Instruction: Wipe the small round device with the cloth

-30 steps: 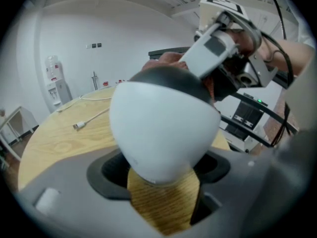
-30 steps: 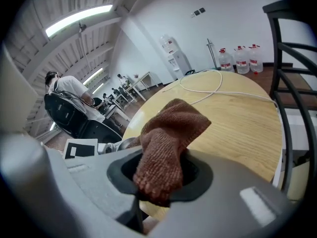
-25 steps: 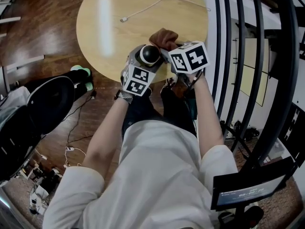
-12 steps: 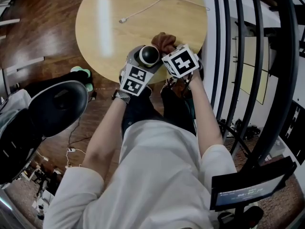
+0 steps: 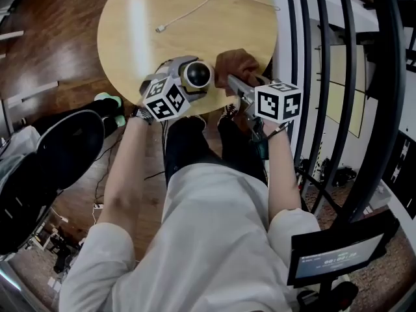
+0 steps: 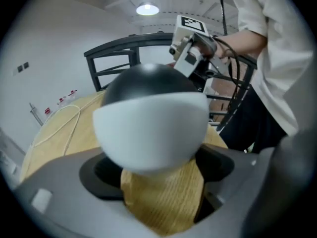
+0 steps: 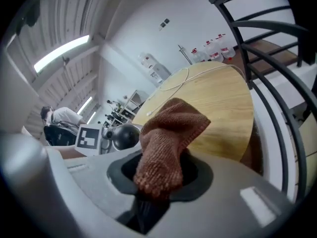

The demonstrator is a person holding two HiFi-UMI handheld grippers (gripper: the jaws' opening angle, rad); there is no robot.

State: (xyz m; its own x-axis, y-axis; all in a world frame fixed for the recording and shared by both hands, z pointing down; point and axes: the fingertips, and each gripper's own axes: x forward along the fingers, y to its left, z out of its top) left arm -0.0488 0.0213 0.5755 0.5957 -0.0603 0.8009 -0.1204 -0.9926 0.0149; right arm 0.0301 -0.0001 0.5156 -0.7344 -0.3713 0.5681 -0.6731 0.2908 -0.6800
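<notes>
While I watch from the head view, both grippers sit over the near edge of the round wooden counter (image 5: 149,25), the left one on the left and the right one beside it. My left gripper (image 5: 190,78) has the small round device (image 5: 197,74) between its jaws, and those jaws are opening around it. Seen along that gripper, the device is a ball with a dark top half and a pale lower half, and it fills most of the view with bare wood showing beneath and in front of it. My right gripper (image 5: 234,80) is clamped on the cloth (image 5: 237,65), a rust-brown knitted piece. Its own view shows one end bunched and pinched down between the jaws while the rest stands up and folds over above them. The cloth is just to the right of the device, near it but not touching, with a gap of counter between them. Farther back on the counter a white cable (image 5: 188,8) lies in a loose curve. A black railing (image 5: 325,77) runs along the right side, and a dark chair (image 5: 65,142) stands on the floor to the left.
</notes>
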